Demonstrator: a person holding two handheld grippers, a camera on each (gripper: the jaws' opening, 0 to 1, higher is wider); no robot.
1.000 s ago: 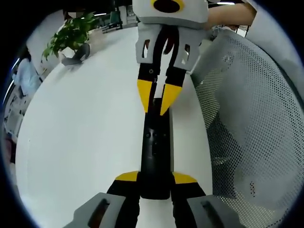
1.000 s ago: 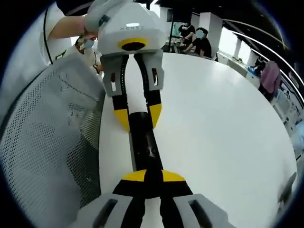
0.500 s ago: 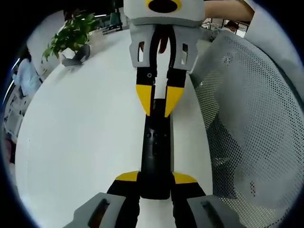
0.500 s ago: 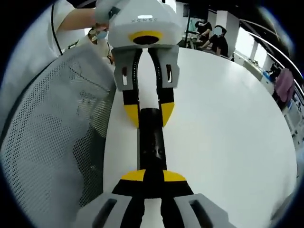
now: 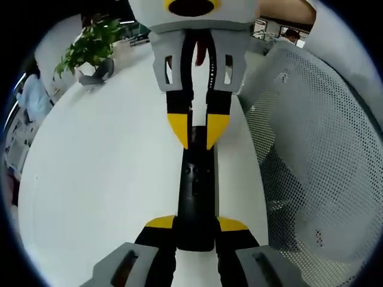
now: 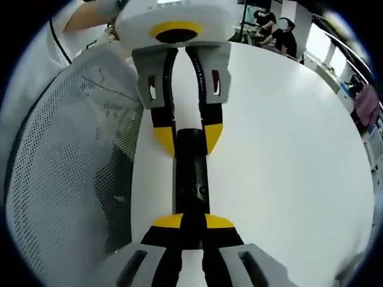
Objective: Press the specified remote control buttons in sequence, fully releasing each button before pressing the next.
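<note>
While the black remote control (image 5: 196, 197) lies lengthwise on the white table (image 5: 102, 179), the left gripper (image 5: 196, 226) pinches its near end between yellow-tipped jaws, and in the right gripper view the same gripper (image 6: 190, 136) clasps the remote's (image 6: 191, 179) far end. From the opposite side, the right gripper (image 6: 191, 222) has its jaws pressed nearly together over the remote; in the left gripper view it (image 5: 197, 128) points down at the far end with only a narrow slit between its tips. A white mesh chair back (image 5: 317, 149) stands just beside the table edge. A potted plant (image 5: 90, 48) sits at the far rim, and seated people (image 6: 278, 36) work at desks beyond the table (image 6: 287, 149).
</note>
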